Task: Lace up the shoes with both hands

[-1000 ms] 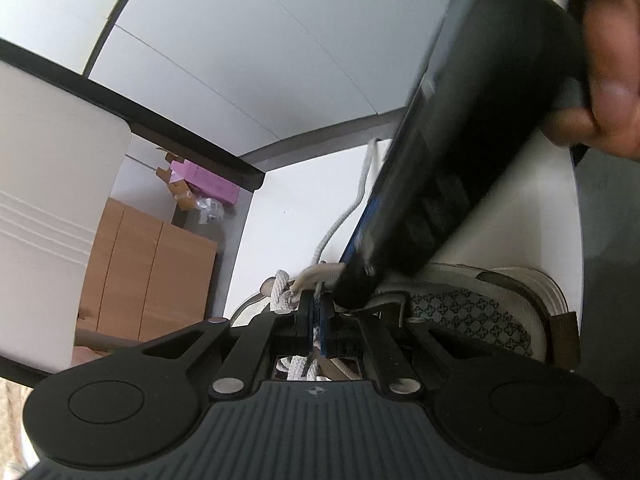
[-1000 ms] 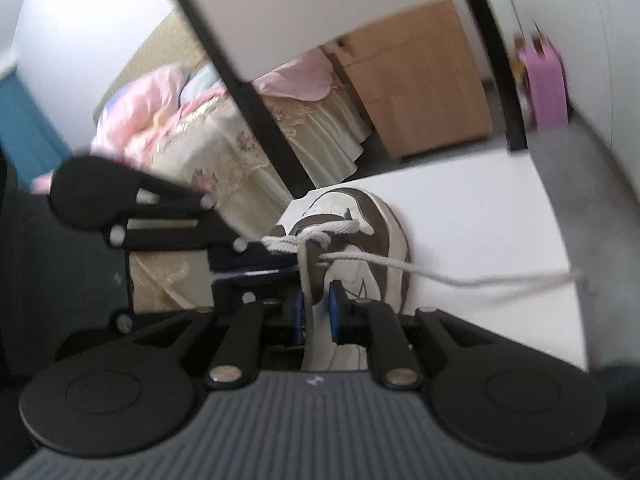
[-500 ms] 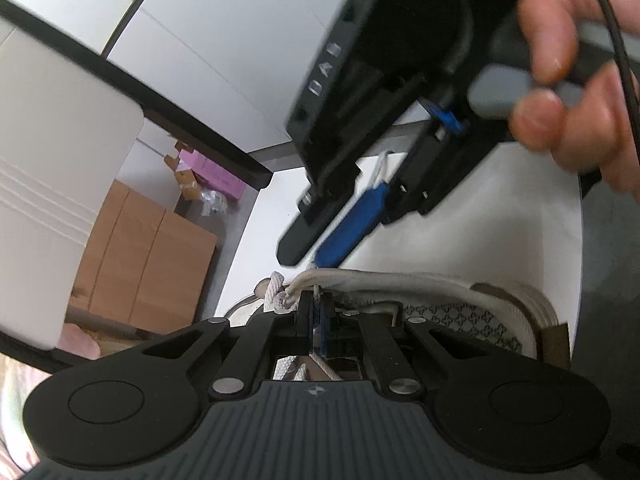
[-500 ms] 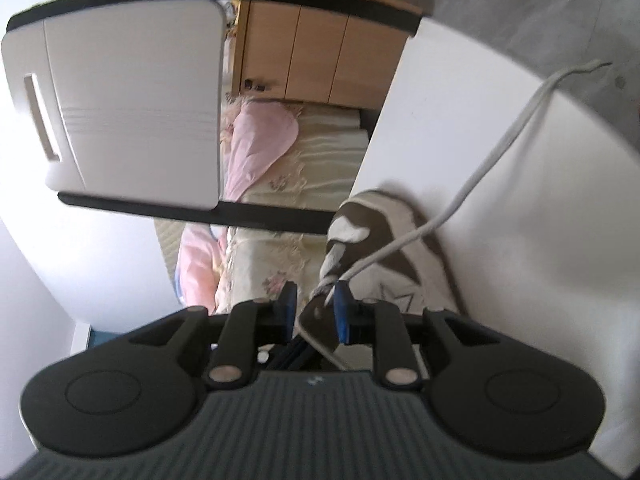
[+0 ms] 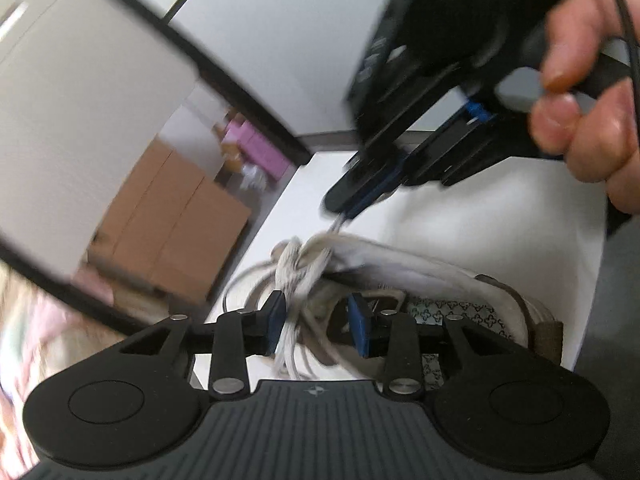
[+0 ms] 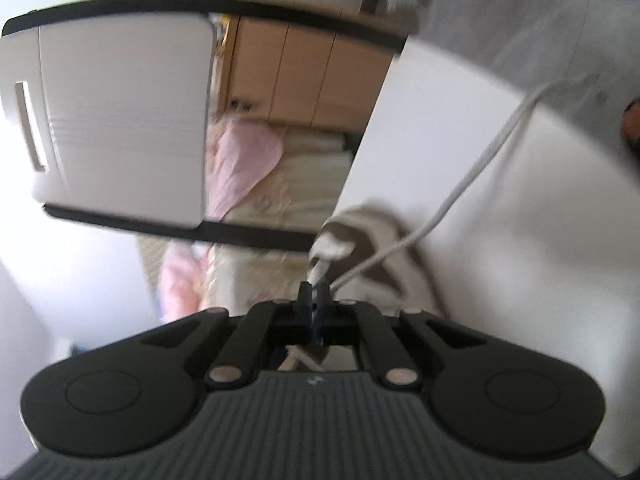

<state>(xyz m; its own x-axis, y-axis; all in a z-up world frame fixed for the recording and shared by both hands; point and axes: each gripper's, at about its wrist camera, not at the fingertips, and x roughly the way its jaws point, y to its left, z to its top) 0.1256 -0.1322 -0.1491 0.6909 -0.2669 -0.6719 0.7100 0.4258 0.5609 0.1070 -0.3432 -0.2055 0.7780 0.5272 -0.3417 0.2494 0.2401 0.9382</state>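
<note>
The shoe (image 5: 420, 280) is seen lying on the white surface (image 5: 500, 208), with its patterned lining turned toward the near right of the left wrist view. The lace (image 5: 298, 268) is bunched at the eyelets, and several strands hang down between the blue pads of the left gripper (image 5: 316, 320). The jaws of this gripper are opening; the strands lie between them but are not pressed by the pads.

In the right wrist view the shoe (image 6: 380, 252) is shown at the left edge of the surface (image 6: 520, 220), and one long free end of the lace (image 6: 460, 196) is trailed across the surface to the far right. The jaws of the right gripper (image 6: 315, 300) are clenched on the lace just beside the shoe. In the left wrist view, the right gripper (image 5: 348, 204) is seen above the knot, held by a hand (image 5: 592, 92).

The lace is judged to be soft, limp and light; no shape is kept unless tension is applied. It is best taken near the eyelet or at the stiffer tip, where slack is least. The shoe is judged light enough to be dragged if the lace is pulled hard, so it should be steadied.

A cupboard (image 6: 304, 76) and a bed (image 6: 260, 176) are seen beyond the surface.
</note>
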